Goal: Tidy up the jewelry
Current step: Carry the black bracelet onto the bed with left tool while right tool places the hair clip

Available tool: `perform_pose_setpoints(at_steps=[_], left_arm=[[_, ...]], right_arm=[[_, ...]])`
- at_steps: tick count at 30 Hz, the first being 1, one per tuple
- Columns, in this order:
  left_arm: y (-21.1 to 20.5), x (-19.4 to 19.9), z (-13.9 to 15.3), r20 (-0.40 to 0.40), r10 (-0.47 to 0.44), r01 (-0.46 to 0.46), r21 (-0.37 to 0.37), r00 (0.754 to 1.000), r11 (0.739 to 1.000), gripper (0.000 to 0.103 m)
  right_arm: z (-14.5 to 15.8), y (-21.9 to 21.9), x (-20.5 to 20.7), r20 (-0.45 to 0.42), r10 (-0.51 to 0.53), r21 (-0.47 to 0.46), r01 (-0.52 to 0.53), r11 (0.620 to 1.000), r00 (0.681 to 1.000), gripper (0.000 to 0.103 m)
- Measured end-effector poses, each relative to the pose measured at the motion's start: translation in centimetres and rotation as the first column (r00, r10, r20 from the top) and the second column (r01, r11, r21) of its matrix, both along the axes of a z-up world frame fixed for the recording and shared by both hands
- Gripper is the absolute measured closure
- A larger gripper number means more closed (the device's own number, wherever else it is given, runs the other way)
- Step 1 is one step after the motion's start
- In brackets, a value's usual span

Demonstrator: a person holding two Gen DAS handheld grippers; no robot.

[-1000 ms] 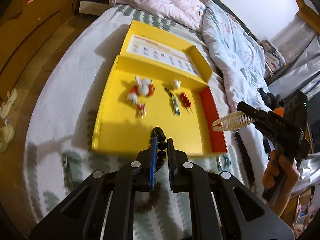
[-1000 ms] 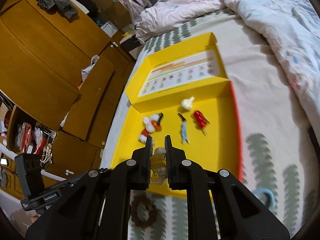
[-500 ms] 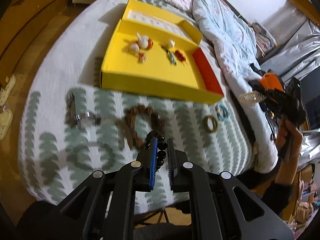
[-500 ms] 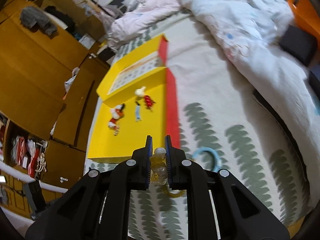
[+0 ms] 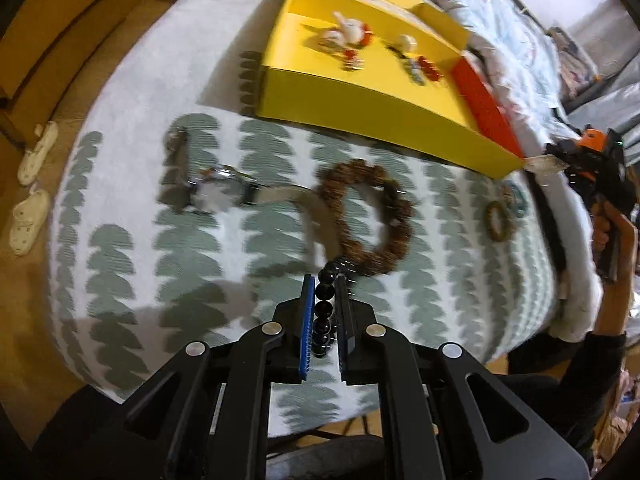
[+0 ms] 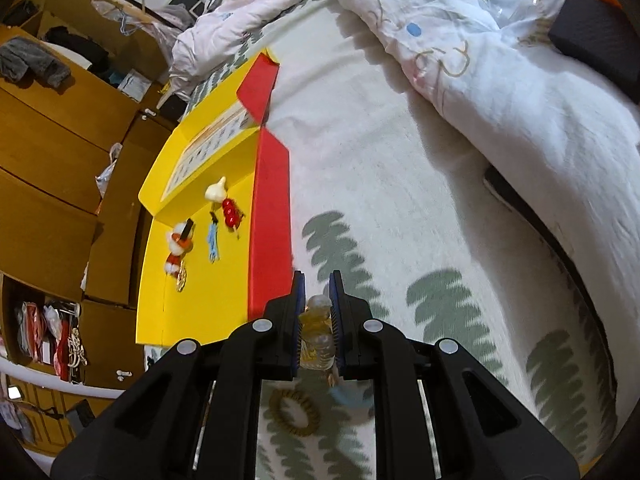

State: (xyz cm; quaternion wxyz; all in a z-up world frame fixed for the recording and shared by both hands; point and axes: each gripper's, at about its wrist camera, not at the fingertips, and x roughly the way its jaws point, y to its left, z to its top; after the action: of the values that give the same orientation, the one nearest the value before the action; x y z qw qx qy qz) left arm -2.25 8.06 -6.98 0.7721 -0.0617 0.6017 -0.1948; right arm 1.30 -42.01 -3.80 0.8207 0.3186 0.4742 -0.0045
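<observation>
Both pairs of fingers are clamped narrow: the left gripper [image 5: 323, 292] on a glossy black bead bracelet [image 5: 325, 294], the right gripper [image 6: 317, 312] on a translucent amber bead bracelet [image 6: 316, 334]. Only the left view shows the knobbly brown bead ring [image 5: 370, 216] and wristwatch [image 5: 212, 194] on the leaf-print sheet [image 5: 132, 240]. Right view shows the yellow tray [image 6: 208, 304], its red wall [image 6: 270, 216], and bare sheet beyond.

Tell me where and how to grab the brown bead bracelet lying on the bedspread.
Take the brown bead bracelet across one stretch of its ring, on the side away from the watch, whose strap touches it. Come from above, one jaw inside the loop and one outside: it lies flat and open on the bedspread.
</observation>
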Motion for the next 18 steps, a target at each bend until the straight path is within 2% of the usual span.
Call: perform_pose_setpoints(at_steps=[7, 13, 17, 18], left_arm=[[1.6, 1.1, -2.3, -0.048, 0.053, -0.050, 0.057, 0.997, 0.997, 0.093], [1.6, 1.3, -3.3, -0.063, 0.044, -0.038, 0.091, 0.997, 0.995, 0.092], [1.2, 1.5, -2.8, -0.006, 0.044, -0.043, 0.148, 0.999, 0.988, 0.078], [1.3, 1.5, -2.4, 0.014, 0.049, -0.050, 0.162, 0.999, 0.985, 0.067]], right_arm=[[-2.7, -1.6, 2.8, -0.047, -0.022, 0.004, 0.022, 1.000, 0.999, 0.090], [-4.7, -2.5, 4.6, -0.078, -0.037, 0.001, 0.038, 0.999, 0.996, 0.090], [-5.2, -2.8, 5.3, -0.079, -0.045, 0.010, 0.046, 0.999, 0.996, 0.090], [-5.3, -2.9, 5.3, -0.079, -0.048, 0.014, 0.050, 0.999, 0.996, 0.090]])
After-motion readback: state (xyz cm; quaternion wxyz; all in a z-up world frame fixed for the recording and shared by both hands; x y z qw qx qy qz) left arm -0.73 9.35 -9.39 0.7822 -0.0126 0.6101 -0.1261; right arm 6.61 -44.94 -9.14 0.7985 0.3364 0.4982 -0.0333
